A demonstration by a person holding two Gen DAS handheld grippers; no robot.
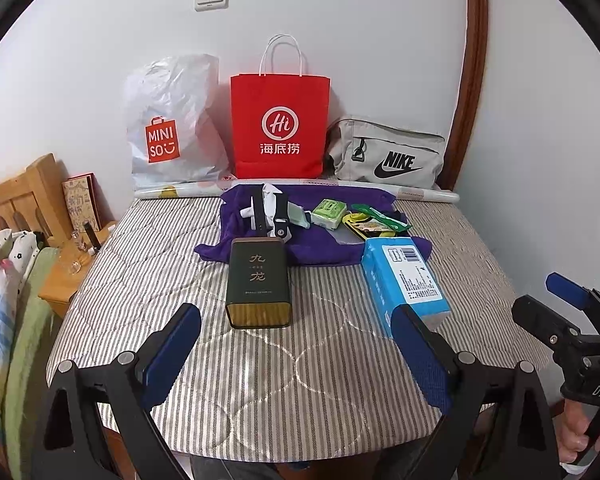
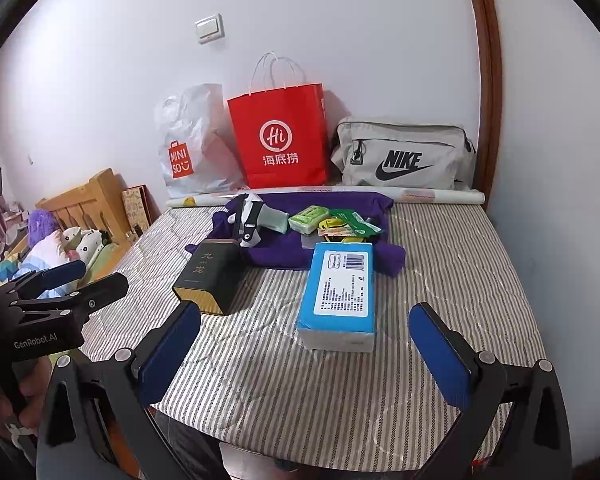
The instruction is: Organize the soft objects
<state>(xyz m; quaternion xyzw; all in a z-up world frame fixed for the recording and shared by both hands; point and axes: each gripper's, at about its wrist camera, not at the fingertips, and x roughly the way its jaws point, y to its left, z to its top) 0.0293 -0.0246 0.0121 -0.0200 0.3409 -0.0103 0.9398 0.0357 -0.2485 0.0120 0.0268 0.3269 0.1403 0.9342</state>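
Observation:
On the striped table cover lie a purple cloth, a blue tissue pack, a dark tea tin, a green tissue packet, snack packets and a black-and-white strap item. My left gripper is open and empty, just short of the tin. My right gripper is open and empty, just short of the blue tissue pack. The right gripper also shows in the left wrist view, and the left gripper in the right wrist view.
Against the wall stand a white Miniso bag, a red paper bag and a grey Nike bag. A rolled sheet lies behind the cloth. A wooden bed and nightstand are at the left.

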